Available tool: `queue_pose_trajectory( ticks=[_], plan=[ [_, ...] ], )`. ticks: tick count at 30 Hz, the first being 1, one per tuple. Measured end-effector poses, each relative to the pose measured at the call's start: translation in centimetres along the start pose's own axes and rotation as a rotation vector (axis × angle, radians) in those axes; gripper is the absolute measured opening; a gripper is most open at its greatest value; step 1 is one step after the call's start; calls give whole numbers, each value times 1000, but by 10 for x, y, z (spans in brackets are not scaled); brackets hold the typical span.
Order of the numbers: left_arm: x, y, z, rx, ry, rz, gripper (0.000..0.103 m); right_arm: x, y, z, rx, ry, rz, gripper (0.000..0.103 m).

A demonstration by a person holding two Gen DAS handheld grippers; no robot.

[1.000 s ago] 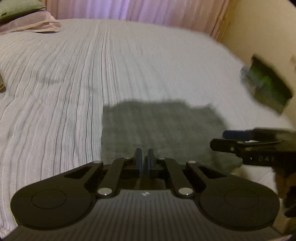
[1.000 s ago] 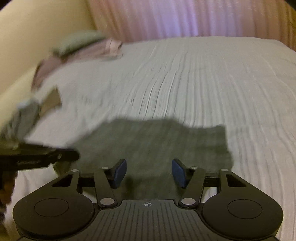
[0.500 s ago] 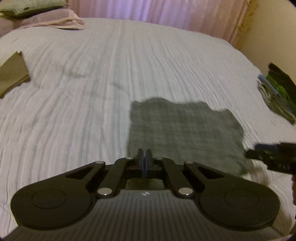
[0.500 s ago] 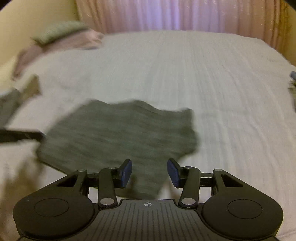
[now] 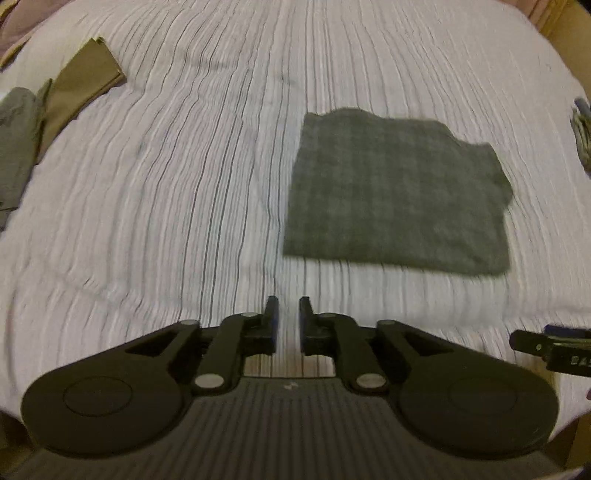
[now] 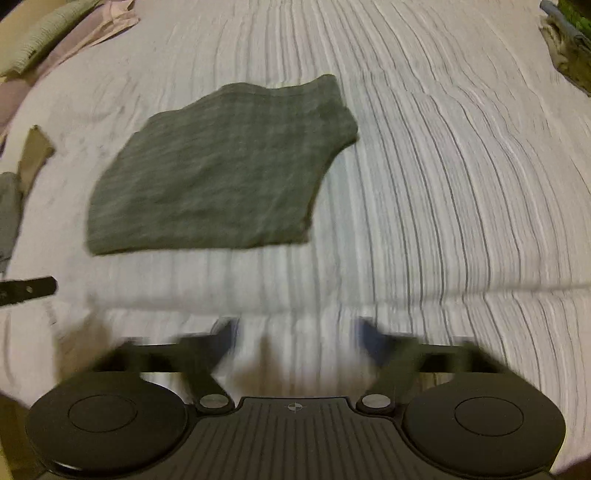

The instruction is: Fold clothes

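A dark grey checked garment (image 5: 399, 192) lies folded flat in a rough rectangle on the striped white bedcover (image 5: 184, 184). My left gripper (image 5: 288, 314) hovers short of its near left corner, open by a narrow gap with nothing between the fingers. The right wrist view shows the same garment (image 6: 221, 173) ahead and to the left. My right gripper (image 6: 295, 332) is blurred, wide open and empty, well back from the cloth. Each gripper's tip shows at the edge of the other's view: the right gripper (image 5: 546, 343) and the left gripper (image 6: 29, 290).
A folded olive cloth (image 5: 81, 85) and a grey garment (image 5: 18, 147) lie at the bed's left side. Pillows (image 6: 48, 33) sit at the far left corner. A heap of unfolded clothes (image 6: 569, 55) is at the far right edge.
Both grippers have drawn back off the grey garment, which now lies free on the bed. The left gripper went from shut to slightly open; the right spread wider.
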State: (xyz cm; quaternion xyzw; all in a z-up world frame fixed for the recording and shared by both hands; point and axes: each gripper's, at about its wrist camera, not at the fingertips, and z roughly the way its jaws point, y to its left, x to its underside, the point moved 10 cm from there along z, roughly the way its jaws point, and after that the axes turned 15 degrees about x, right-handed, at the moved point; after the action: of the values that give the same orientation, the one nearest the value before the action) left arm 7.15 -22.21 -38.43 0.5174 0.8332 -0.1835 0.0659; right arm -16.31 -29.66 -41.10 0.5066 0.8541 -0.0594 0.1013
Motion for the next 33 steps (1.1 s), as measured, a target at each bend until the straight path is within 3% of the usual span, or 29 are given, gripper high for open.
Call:
queue_pose_trajectory(
  ticks=[3, 6, 10, 18, 33],
  plan=[
    [11, -17, -22, -9, 26, 15, 26, 3, 7, -27, -18, -9, -44, 92],
    [14, -33, -42, -7, 33, 40, 27, 6, 10, -49, -33, -19, -54, 92],
    [8, -49, -68, -26, -2, 84, 35, 4, 7, -75, -44, -38, -50, 92],
    [-1, -63, -105, -36, -66, 102, 39, -5, 10, -98, -49, -95, -58, 92],
    [-13, -60, -97, -29, -38, 111, 42, -3, 14, -88, -35, -69, -37, 92]
  ],
)
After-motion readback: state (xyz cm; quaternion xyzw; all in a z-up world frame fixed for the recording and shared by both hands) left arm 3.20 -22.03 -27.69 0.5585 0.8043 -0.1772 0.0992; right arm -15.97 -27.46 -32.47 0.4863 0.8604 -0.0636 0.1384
